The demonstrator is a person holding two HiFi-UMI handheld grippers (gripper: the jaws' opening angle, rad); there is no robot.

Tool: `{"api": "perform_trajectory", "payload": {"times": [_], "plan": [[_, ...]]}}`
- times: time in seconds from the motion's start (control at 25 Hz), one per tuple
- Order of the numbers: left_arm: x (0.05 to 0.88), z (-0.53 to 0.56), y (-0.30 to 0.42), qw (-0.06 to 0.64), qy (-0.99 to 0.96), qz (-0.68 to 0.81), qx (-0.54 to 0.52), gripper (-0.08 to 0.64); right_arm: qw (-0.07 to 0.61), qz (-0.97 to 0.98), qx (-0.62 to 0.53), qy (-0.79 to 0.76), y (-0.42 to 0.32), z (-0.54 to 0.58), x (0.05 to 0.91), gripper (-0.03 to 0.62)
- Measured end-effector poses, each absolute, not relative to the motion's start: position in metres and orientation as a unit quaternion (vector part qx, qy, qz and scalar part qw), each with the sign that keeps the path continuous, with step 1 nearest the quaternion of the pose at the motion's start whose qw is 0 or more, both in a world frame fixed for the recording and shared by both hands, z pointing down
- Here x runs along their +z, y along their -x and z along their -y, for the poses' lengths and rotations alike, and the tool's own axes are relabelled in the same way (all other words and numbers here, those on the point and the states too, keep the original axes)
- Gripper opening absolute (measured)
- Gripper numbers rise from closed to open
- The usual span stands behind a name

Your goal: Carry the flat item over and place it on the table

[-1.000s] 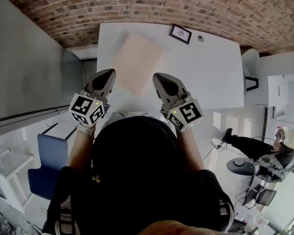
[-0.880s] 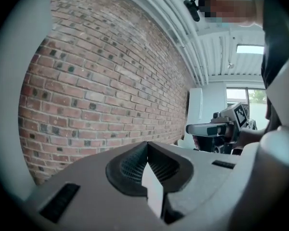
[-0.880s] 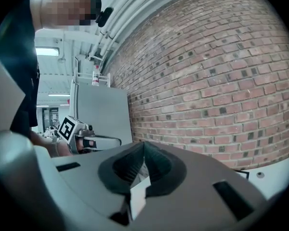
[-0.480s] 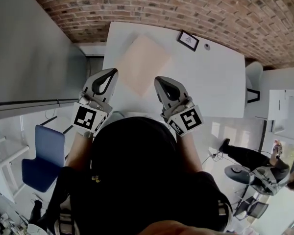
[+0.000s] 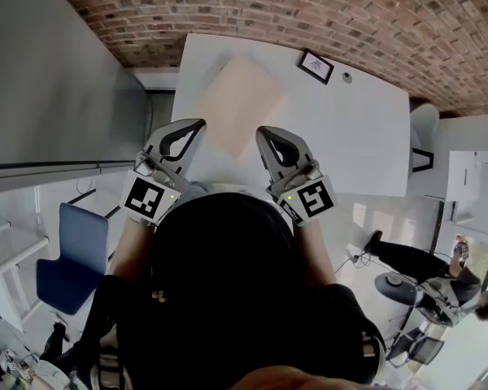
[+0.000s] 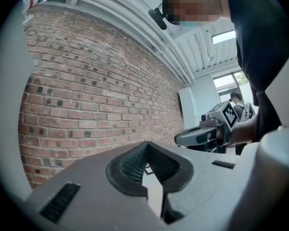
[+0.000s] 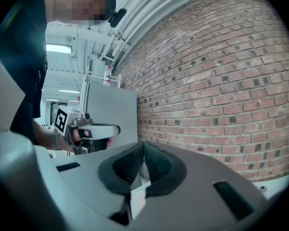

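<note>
A pale pink flat sheet lies on the white table, towards its left end. Both grippers hang at the table's near edge, just short of the sheet, and touch nothing. My left gripper is shut and empty, its tip by the sheet's near left corner. My right gripper is shut and empty at the sheet's near right side. In the left gripper view the closed jaws point at the brick wall, with the right gripper beside them. The right gripper view shows its closed jaws and the left gripper.
A small framed picture and a little round object sit at the table's far edge by the brick wall. A grey partition stands left, a blue chair below it. Another person is on the right.
The head view has shifted a little. My left gripper has swung its tip rightwards, towards the sheet. Both grippers stay shut and empty; the sheet lies where it was.
</note>
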State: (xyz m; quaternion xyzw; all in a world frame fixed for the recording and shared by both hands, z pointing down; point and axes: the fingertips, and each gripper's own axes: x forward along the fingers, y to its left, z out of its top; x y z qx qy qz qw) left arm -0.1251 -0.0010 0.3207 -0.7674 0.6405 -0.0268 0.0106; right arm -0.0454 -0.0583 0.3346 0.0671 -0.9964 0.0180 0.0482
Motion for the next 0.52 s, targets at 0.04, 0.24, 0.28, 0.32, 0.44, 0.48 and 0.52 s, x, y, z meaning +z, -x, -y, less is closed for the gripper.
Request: {"api": "perform_trajectory", "payload": {"times": [0.04, 0.24, 0.28, 0.32, 0.44, 0.48, 0.52], "plan": [[0.321, 0.001, 0.125, 0.011, 0.765, -0.643, -0.027, 0.003, 0.049, 0.996, 0.017, -0.068, 0.046, 0.058, 0.335, 0.011], [0.322, -0.003, 0.125, 0.001, 0.766, -0.643, -0.004, 0.003, 0.05, 0.996, 0.014, -0.071, 0.045, 0.057, 0.338, 0.011], [0.322, -0.004, 0.126, -0.001, 0.768, -0.64, -0.001, 0.003, 0.051, 0.996, 0.015, -0.071, 0.045, 0.056, 0.339, 0.011], [0.323, -0.004, 0.126, -0.004, 0.769, -0.639, 0.001, 0.003, 0.052, 0.996, 0.015, -0.072, 0.046, 0.056, 0.341, 0.011], [0.324, -0.005, 0.128, -0.008, 0.772, -0.636, -0.001, 0.003, 0.057, 0.996, 0.017, -0.072, 0.047, 0.055, 0.344, 0.011], [0.324, -0.005, 0.129, -0.008, 0.773, -0.634, 0.0, 0.003, 0.059, 0.996, 0.017, -0.072, 0.048, 0.055, 0.345, 0.011], [0.323, -0.005, 0.129, -0.006, 0.775, -0.632, 0.003, 0.003, 0.06, 0.995, 0.017, -0.072, 0.048, 0.055, 0.345, 0.011]]}}
